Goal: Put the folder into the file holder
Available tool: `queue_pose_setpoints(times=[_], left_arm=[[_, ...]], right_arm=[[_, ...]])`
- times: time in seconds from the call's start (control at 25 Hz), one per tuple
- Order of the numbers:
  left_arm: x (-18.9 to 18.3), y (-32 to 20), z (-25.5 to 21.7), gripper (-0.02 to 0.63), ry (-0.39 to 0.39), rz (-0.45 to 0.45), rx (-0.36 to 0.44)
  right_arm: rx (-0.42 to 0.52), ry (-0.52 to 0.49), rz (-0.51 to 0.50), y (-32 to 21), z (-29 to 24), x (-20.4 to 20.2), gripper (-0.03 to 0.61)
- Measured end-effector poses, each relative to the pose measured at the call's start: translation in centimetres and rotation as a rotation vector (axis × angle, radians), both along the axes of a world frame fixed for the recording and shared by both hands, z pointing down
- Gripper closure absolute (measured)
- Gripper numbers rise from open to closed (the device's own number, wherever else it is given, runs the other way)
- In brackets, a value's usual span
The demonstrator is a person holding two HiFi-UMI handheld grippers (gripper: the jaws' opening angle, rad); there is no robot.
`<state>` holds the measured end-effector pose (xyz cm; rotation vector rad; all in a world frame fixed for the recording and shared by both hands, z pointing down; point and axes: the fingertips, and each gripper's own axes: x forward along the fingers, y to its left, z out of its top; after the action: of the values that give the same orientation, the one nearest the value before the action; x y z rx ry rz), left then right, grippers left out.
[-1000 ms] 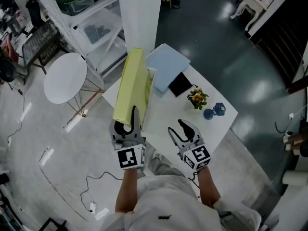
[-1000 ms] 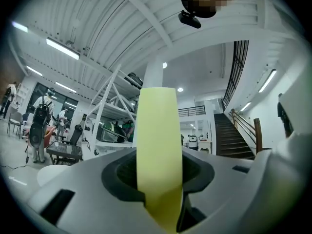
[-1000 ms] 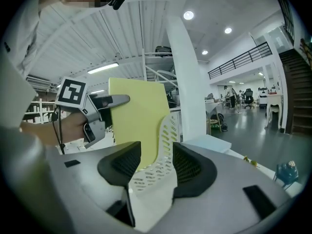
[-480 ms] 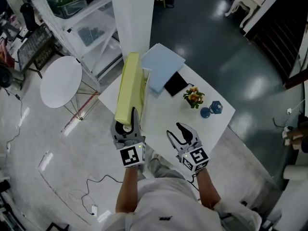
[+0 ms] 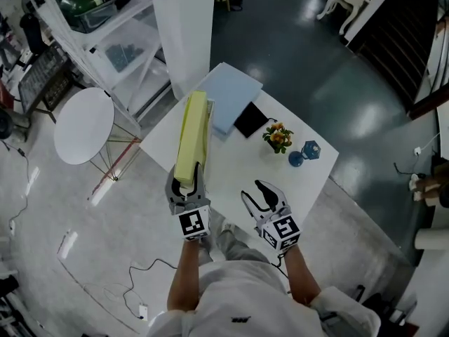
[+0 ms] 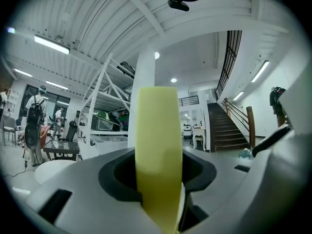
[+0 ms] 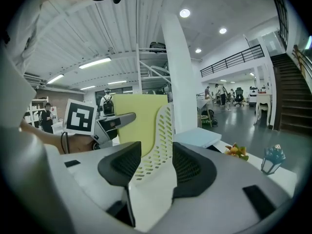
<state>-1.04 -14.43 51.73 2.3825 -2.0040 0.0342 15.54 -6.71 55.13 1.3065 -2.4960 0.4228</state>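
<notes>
Yellow folder [image 5: 191, 135], stood in file holder [image 7: 158, 140], extends straight ahead between left gripper [image 5: 186, 181] opening jaws; right gripper [image 5: 265, 192] is held agape, empty.

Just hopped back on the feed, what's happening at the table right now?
The left claw has the yellow folder standing on edge between its jaws, which are opening. The folder stands against the white perforated file holder on the table. The right claw is open and empty. Whether the folder is fully seated I cannot tell.
</notes>
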Motion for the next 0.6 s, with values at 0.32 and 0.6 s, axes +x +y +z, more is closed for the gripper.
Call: queue_pose_setpoints(times=[0.32,0.6], left_arm=[[-0.5,0.4,2.3,0.387,-0.035,0.075,-0.078],[-0.7,1.0,2.6,0.339,-0.07,0.166,-0.123]], right_arm=[[0.017,0.014,0.05,0.9,-0.7,-1.1,0.374],[0.038,0.027,0.107,1.9,-1.3,-1.9,0.373]])
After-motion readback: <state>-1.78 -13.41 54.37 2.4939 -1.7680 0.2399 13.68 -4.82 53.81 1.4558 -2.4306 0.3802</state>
